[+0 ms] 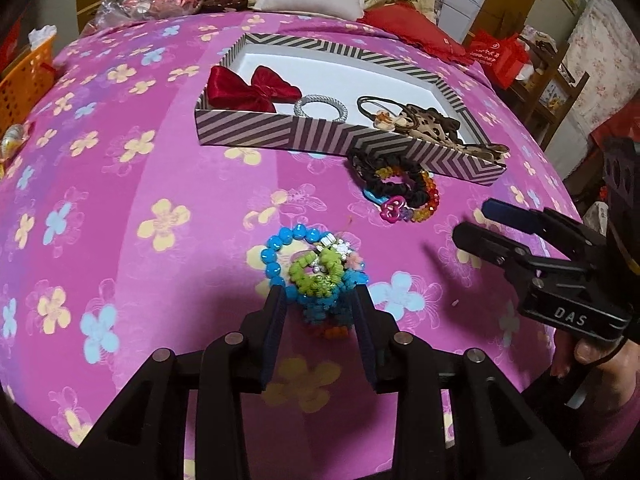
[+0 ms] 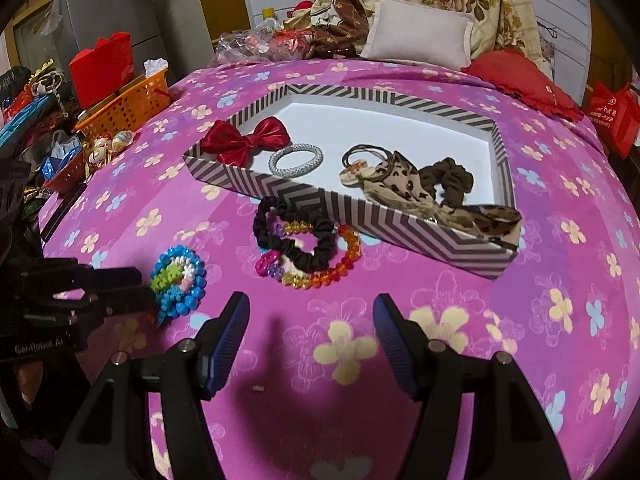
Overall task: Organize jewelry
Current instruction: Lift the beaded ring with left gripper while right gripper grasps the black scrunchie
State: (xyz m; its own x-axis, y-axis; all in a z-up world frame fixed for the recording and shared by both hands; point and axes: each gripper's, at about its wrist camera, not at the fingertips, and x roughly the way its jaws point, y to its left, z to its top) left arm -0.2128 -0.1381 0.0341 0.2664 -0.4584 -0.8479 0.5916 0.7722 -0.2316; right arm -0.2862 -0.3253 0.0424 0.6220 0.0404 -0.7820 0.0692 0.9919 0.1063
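A striped box [image 1: 256,132] [image 2: 404,216] on the pink bedspread holds a red bow [image 1: 256,86] [image 2: 246,138], a silver bangle [image 1: 320,107] [image 2: 295,160], hair ties and leopard scrunchies [image 2: 416,184]. In front of it lie a black scrunchie [image 1: 390,186] [image 2: 298,240] and a rainbow bead bracelet [image 1: 424,200] [image 2: 324,270]. A pile of blue bead bracelets with a green scrunchie [image 1: 316,276] [image 2: 180,284] sits between the jaws of my left gripper [image 1: 320,300] [image 2: 150,294], which straddle it without clear squeeze. My right gripper [image 2: 312,316] [image 1: 470,220] is open and empty above the bedspread.
An orange basket [image 2: 128,104] [image 1: 28,80], red bag and clutter stand at the left bed edge. A white pillow [image 2: 420,36] and red cushion [image 2: 520,80] lie at the back. A red bag [image 2: 612,116] is at the right.
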